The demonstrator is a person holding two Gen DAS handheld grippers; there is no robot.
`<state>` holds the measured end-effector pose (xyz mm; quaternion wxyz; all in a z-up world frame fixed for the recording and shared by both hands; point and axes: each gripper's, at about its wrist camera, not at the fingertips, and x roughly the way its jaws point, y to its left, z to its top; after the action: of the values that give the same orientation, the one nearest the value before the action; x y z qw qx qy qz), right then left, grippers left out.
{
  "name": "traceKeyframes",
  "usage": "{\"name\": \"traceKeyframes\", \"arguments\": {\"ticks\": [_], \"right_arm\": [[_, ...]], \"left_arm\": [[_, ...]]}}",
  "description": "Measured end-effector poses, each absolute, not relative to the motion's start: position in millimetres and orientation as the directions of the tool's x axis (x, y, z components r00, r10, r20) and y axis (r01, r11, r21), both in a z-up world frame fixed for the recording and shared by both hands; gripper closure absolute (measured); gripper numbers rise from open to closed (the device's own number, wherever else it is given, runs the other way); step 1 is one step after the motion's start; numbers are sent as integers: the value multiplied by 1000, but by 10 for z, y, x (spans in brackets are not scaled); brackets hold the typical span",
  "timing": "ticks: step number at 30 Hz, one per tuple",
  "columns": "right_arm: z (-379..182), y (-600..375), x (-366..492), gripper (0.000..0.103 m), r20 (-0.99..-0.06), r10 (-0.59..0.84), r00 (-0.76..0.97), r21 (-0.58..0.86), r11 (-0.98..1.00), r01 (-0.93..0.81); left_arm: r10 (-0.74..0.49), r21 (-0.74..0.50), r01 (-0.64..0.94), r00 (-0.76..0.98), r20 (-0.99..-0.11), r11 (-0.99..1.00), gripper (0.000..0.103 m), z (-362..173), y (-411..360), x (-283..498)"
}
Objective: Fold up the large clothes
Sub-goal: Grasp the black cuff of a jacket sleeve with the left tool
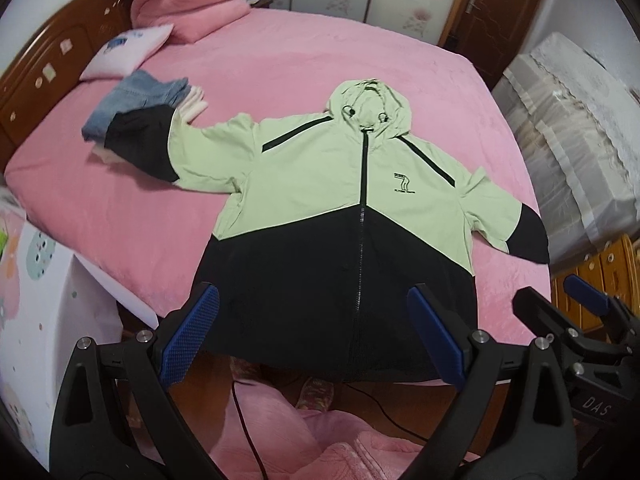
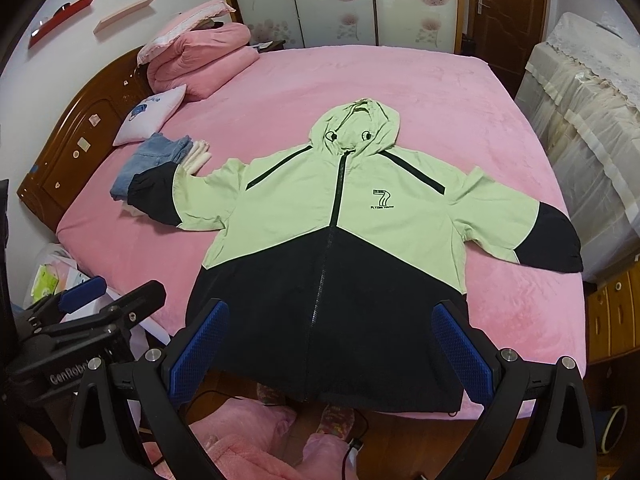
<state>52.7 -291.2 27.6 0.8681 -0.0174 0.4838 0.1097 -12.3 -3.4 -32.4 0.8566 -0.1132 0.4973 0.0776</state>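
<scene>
A light green and black hooded jacket point(image 1: 340, 208) lies flat, front up and zipped, on the pink bed point(image 1: 280, 60), sleeves spread, hem hanging over the near edge. It also shows in the right wrist view point(image 2: 332, 232). My left gripper point(image 1: 316, 332) is open and empty, above the hem. My right gripper point(image 2: 332, 344) is open and empty, also above the hem. The right gripper shows at the right of the left wrist view point(image 1: 568, 304); the left gripper shows at the left of the right wrist view point(image 2: 104, 292).
Folded jeans point(image 2: 156, 160) and pale clothes lie under the jacket's left sleeve. A white pillow point(image 2: 152, 116) and a folded pink quilt point(image 2: 200, 60) sit by the wooden headboard point(image 2: 76, 144). A covered cabinet point(image 2: 592, 128) stands right of the bed. A cable point(image 1: 244, 420) runs across the floor.
</scene>
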Motion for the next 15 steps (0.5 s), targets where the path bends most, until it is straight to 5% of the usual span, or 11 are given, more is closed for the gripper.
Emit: {"name": "traceKeyframes", "arguments": {"ticks": [15], "right_arm": [[-505,-2463,1174,1,-847,112,520,31,986,-162]], "left_arm": [[-102,-286,-434,400,-911,854,9,-1092,1364,159]]}}
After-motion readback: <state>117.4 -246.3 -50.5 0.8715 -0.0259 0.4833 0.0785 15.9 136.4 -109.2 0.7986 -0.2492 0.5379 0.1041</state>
